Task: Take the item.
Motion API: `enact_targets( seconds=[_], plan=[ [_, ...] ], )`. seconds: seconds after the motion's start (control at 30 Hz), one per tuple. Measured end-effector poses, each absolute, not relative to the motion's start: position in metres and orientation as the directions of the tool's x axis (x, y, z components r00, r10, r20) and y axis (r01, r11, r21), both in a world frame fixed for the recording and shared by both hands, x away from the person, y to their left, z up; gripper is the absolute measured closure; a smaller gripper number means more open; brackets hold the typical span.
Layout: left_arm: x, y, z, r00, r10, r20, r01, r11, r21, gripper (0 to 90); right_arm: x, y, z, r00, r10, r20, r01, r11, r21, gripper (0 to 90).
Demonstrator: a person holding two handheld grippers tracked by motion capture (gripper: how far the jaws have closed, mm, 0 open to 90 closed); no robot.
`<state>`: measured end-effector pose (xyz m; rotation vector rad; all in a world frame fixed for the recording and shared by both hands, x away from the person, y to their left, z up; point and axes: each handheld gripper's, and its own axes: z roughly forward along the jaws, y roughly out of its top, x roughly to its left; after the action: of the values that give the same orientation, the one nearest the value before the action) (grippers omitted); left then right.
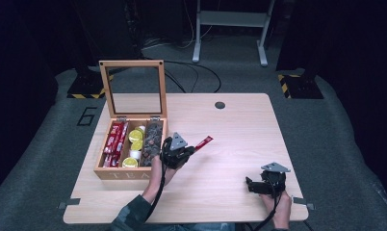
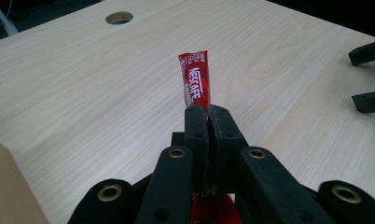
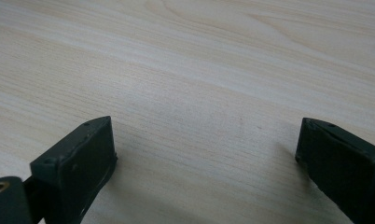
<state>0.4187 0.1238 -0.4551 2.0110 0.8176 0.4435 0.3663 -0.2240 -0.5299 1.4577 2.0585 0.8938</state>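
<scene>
Your left hand-held gripper (image 1: pixel 194 149) clamps a red sachet (image 2: pixel 195 82) over bare bench (image 1: pixel 239 130) beside the box (image 1: pixel 115 169); your right (image 1: pixel 250 185) gapes wide near the front edge.

the light wooden table (image 1: pixel 239 130) had a cable hole (image 1: pixel 220 105) near its far edge; an open wooden tea box (image 1: pixel 129 144) sat left of that hole.

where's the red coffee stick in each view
High view: the coffee stick is at centre, sticking out up-right from the left hand-held gripper, right of the tea box.
Left gripper view: at centre, rising from the shut jaws, over the table.
Right gripper view: not in it.
Shared landmark: the table's round hole.
</scene>
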Motion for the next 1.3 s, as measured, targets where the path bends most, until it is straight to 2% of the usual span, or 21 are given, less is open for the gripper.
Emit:
enact_targets(
  seconds=[0.23, 0.4, 1.13, 1.23, 1.3],
  plan=[
    [0.42, 0.111, -0.468, 0.719, 0.695, -0.011, 0.392, -0.392, 0.833, 86.5, 0.366, -0.224, -0.53, -0.332, 0.943, -0.001, 0.644, 0.227, 0.731, 3.8],
    [0.419, 0.1, -0.474, 0.722, 0.692, 0.014, 0.384, -0.418, 0.823, 86.6, 0.366, -0.224, -0.53, -0.332, 0.943, 0.0, 0.644, 0.227, 0.731, 3.8],
    [0.432, 0.09, -0.505, 0.715, 0.698, -0.045, 0.459, -0.42, 0.783, 85.9, 0.366, -0.224, -0.53, -0.332, 0.943, 0.0, 0.644, 0.227, 0.731, 3.8],
    [0.434, 0.09, -0.507, 0.713, 0.699, -0.052, 0.475, -0.426, 0.77, 84.5, 0.366, -0.224, -0.53, -0.332, 0.943, 0.0, 0.643, 0.227, 0.731, 3.8],
    [0.434, 0.089, -0.508, 0.711, 0.7, -0.061, 0.481, -0.421, 0.769, 79.2, 0.366, -0.224, -0.53, -0.332, 0.943, 0.0, 0.644, 0.227, 0.731, 3.8]
  ],
)
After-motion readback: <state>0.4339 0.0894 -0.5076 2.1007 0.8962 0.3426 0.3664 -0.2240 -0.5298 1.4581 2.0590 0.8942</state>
